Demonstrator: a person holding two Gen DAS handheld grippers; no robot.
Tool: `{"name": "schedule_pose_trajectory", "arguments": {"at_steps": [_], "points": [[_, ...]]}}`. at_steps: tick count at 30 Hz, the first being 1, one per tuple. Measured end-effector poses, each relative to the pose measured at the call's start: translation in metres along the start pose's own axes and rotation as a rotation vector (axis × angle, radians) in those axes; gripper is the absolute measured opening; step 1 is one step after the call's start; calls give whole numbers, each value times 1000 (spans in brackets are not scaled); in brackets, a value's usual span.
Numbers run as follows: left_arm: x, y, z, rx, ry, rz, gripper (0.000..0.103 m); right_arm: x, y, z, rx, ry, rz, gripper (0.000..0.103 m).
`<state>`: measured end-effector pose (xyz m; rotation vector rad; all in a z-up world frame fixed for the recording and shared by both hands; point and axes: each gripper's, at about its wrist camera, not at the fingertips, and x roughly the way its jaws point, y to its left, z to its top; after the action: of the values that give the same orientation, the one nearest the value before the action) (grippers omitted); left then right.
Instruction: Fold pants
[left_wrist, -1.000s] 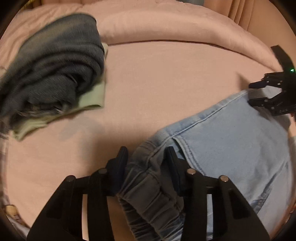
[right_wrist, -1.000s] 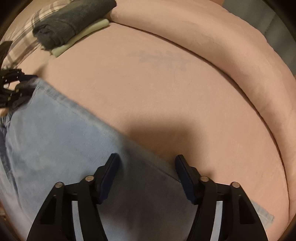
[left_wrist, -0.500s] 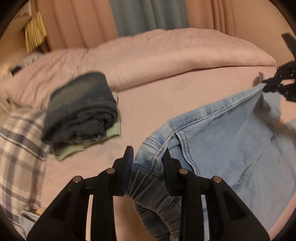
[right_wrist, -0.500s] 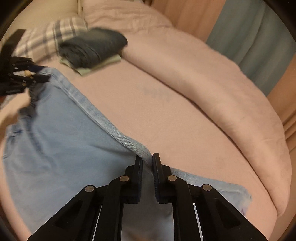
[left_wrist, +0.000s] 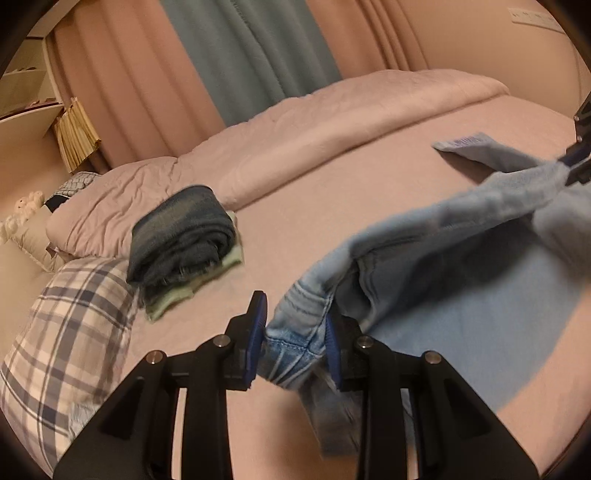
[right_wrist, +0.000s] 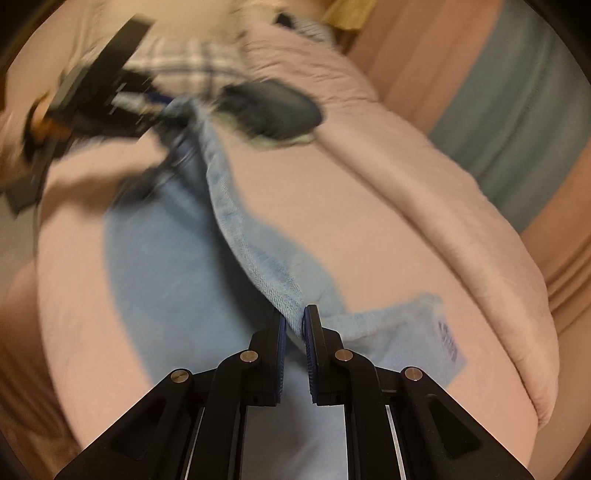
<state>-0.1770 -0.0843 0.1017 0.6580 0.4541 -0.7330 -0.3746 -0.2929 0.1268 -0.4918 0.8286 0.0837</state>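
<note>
Light blue denim pants (left_wrist: 450, 295) hang stretched between my two grippers above the pink bed (left_wrist: 332, 206). My left gripper (left_wrist: 295, 328) is shut on the bunched waistband. My right gripper (right_wrist: 294, 325) is shut on the pants' side edge (right_wrist: 236, 229) farther down the leg. The right gripper shows at the right edge of the left wrist view (left_wrist: 576, 162). The left gripper shows blurred at the upper left of the right wrist view (right_wrist: 103, 99). A leg end (right_wrist: 424, 332) with a printed label lies on the bed.
A folded stack of dark jeans (left_wrist: 181, 236) on a light green garment lies on the bed to the left. A plaid pillow (left_wrist: 70, 332) sits at the left edge. A rolled pink duvet (left_wrist: 332, 122) runs along the far side, with curtains behind.
Both grippers have lifted the pants higher off the bed. The cameras have tilted up so the curtains show. The right gripper shut on the pants' edge within the last second.
</note>
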Motion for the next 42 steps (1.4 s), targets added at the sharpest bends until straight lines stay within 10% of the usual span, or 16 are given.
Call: {"name": "schedule_pose_trajectory", "arguments": {"at_steps": [9,18,24,42], "points": [[19,-11,6,57,11,102,28,33,12,-16,24,87,66,11],[-31,-26,-35,-11,-83,16,25,12,19,-30,61,80,50,11],[-12,-55,-74,-15,42,-52,25,31,40,-56,51,167,95,11],[-8,-55,-76,-16,68,13,30,44,65,-50,72,155,157,11]]}}
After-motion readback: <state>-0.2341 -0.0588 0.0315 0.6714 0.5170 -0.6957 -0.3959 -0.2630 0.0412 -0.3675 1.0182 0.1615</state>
